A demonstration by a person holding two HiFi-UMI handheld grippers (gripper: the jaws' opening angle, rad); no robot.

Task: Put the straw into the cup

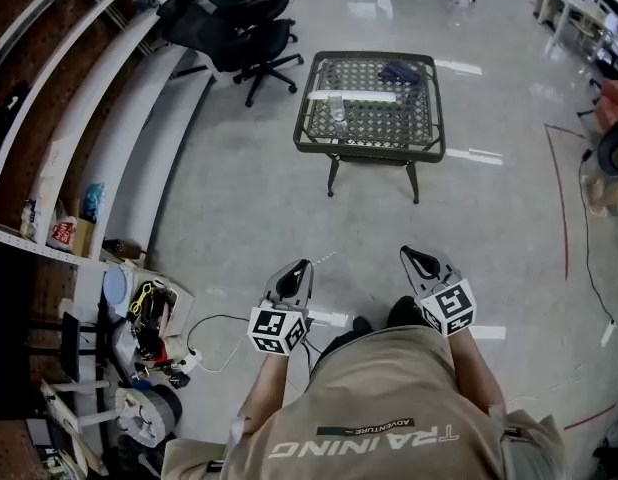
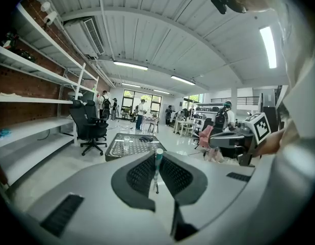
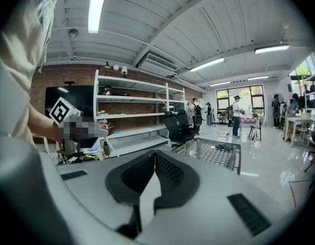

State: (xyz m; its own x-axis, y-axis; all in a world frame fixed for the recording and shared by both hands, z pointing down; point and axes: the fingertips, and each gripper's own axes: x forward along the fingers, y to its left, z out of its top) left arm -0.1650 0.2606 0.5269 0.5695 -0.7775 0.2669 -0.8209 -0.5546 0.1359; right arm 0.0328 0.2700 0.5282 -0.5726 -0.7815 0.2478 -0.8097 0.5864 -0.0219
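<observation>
Closest to the head camera, at the person's waist, both grippers point forward over the pale floor (image 1: 239, 208). The left gripper (image 1: 301, 265) has its jaws drawn narrow, pinching the straw (image 2: 157, 168). In the left gripper view the straw stands nearly upright between the dark ribbed pads (image 2: 142, 175), its teal end poking up just above the jaw tips. The right gripper (image 1: 409, 253) is level with the left and a little apart from it. In the right gripper view its jaws meet at the tips, with nothing between them.

Farther out, well apart from both grippers, a low dark table (image 1: 369, 151) with a mesh top stands on the floor. The clear cup (image 1: 336, 109) stands upright on the left part of that top, just beside a flat white strip (image 1: 367, 96). A dark object (image 1: 399, 71) lies nearer the table's far edge.

Beyond the table to the left stand black office chairs (image 1: 251, 38). White shelves (image 1: 99, 118) run along the left wall.
</observation>
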